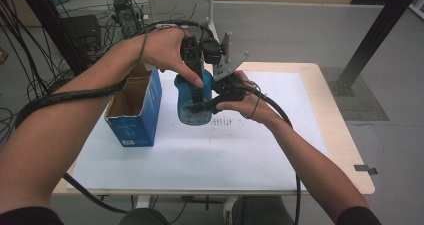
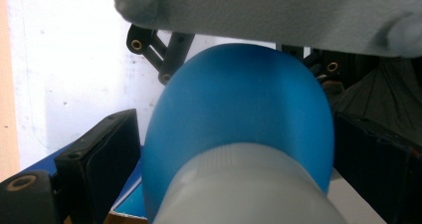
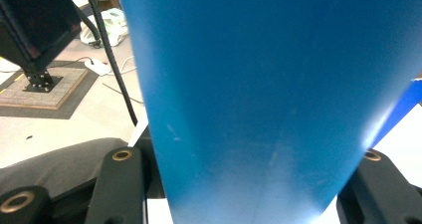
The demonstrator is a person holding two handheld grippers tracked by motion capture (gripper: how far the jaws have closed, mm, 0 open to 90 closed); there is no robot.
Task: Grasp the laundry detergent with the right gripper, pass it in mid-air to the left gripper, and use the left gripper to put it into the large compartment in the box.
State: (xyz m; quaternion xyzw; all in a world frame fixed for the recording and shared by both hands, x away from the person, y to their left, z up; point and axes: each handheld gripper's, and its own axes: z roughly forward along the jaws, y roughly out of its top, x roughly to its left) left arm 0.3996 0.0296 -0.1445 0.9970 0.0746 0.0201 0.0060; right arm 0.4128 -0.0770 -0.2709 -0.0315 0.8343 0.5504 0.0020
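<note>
The left gripper (image 1: 192,67) and right gripper (image 1: 220,92) each clamp the blue bottle (image 1: 192,102) between their fingers (smooth plastic); uneven pulling could slip or twist it.

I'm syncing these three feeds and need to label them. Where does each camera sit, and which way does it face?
High view: above the person's side, facing forward and down on the table; both forearms, both tongs.
Left gripper view: rides the left tongs, looking along its jaws at the blue bottle.
Right gripper view: rides the right tongs, jaws flanking that bottle.
All three share the bottle.
</note>
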